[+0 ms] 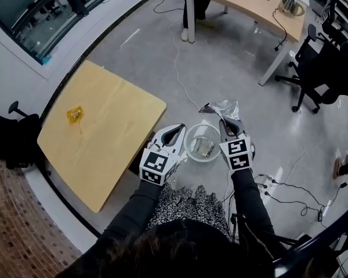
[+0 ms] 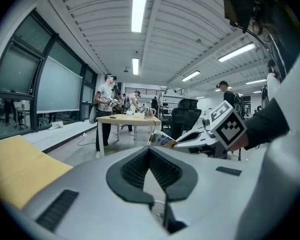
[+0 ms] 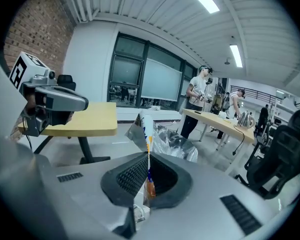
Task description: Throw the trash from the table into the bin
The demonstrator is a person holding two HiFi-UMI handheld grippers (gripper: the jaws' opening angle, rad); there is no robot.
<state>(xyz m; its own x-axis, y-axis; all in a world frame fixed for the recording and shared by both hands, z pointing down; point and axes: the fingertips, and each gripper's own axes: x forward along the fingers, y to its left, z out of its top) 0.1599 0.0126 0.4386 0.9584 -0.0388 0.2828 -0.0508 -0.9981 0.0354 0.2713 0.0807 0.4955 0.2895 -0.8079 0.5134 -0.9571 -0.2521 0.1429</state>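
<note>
Close over the wastebasket (image 1: 188, 145), the right gripper (image 1: 222, 121) clamps a silvery foil snack bag (image 1: 224, 107); the left gripper (image 1: 180, 128) beside it is closed on nothing. On the wooden table (image 1: 119, 135) lies one yellow wrapper (image 1: 74, 115).

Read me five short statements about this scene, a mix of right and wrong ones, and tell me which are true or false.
1. The right tool is shut on a foil bag. True.
2. The left tool carries a piece of trash. False: its jaws are together with nothing between them.
3. A yellow wrapper lies on the wooden table. True.
4. The bin stands on the table. False: it stands on the floor beside the table, between the two tools in the head view.
5. The bin is empty. False: something already lies inside it.
</note>
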